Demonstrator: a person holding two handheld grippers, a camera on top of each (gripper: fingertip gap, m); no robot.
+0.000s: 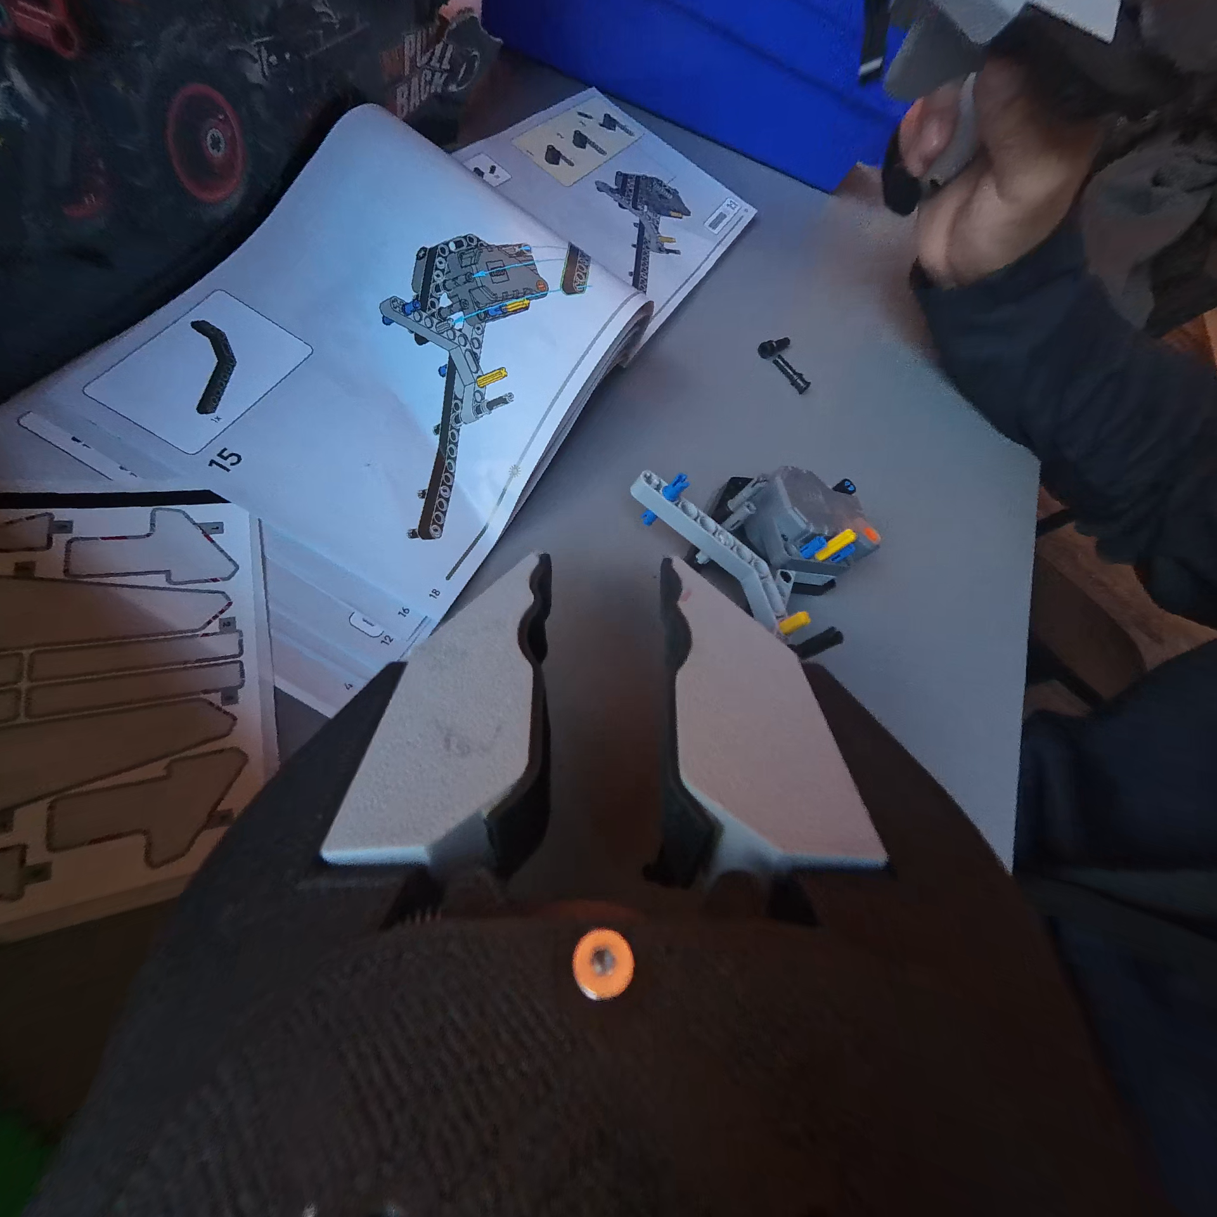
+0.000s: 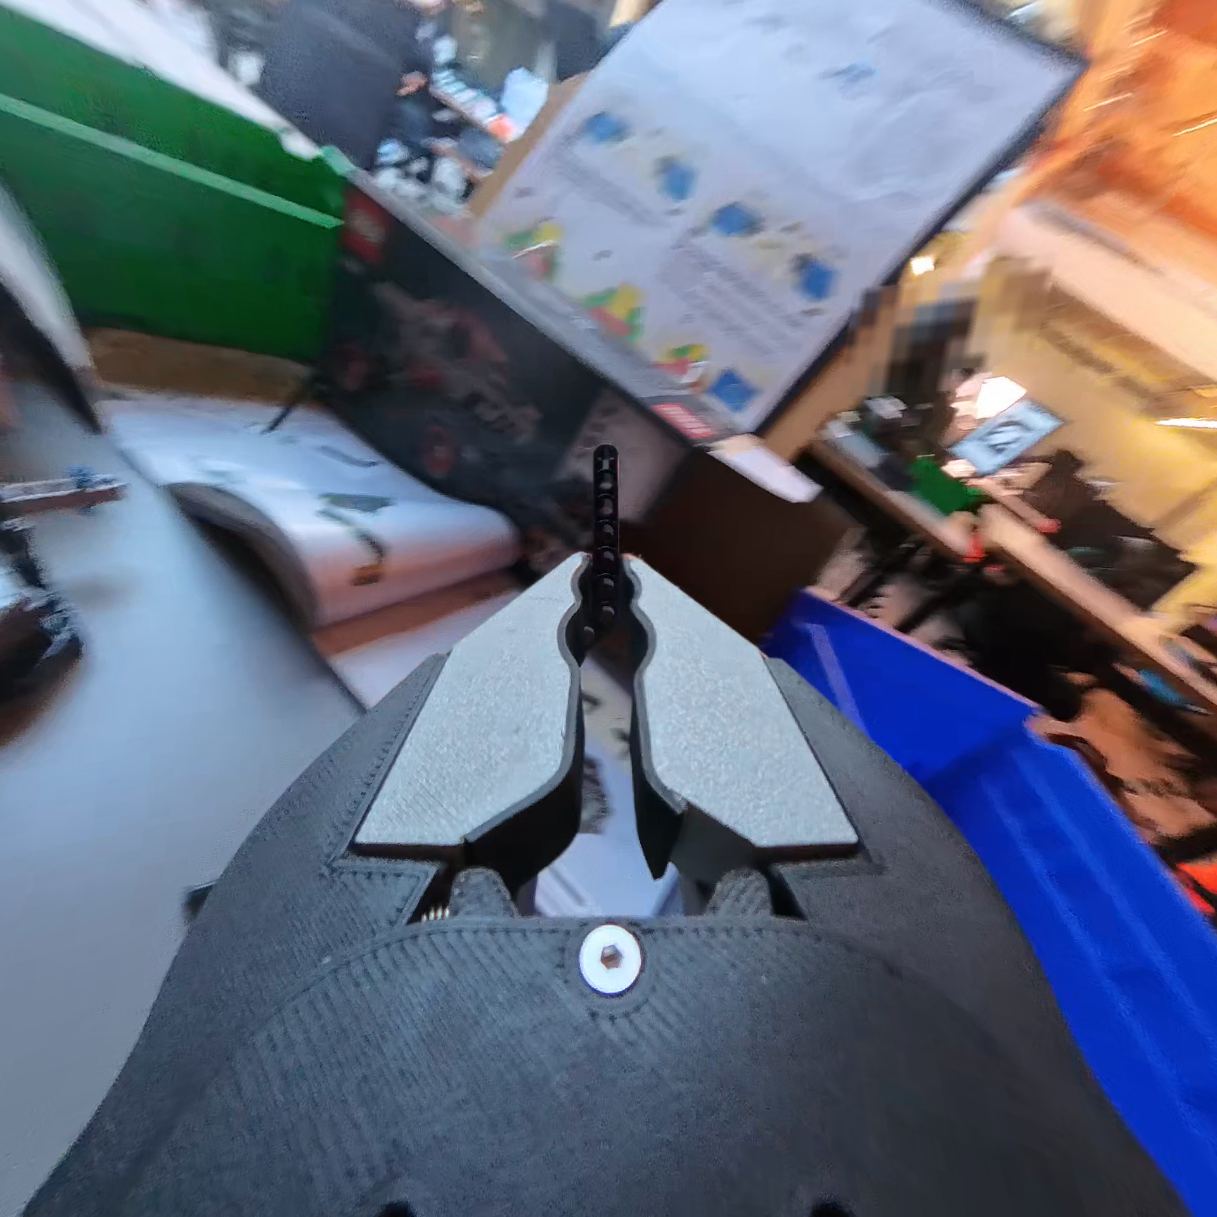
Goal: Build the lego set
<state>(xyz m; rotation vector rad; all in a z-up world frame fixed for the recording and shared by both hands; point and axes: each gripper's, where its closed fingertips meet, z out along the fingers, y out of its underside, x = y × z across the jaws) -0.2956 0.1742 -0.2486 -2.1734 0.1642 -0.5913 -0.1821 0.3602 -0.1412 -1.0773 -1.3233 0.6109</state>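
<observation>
A grey table (image 1: 909, 461) fills the foreground; behind it stand a blue bin (image 2: 1054, 856), green boards (image 2: 164, 217) and cluttered wooden workbenches (image 2: 988, 527) (all blurred) under warm light.

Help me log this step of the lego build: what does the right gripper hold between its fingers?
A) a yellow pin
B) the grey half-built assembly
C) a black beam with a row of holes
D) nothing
C: in the right wrist view the right gripper is shut on a black beam with holes that sticks out past its fingertips.

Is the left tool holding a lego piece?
No, the left tool is open and empty above the grey table.
</observation>
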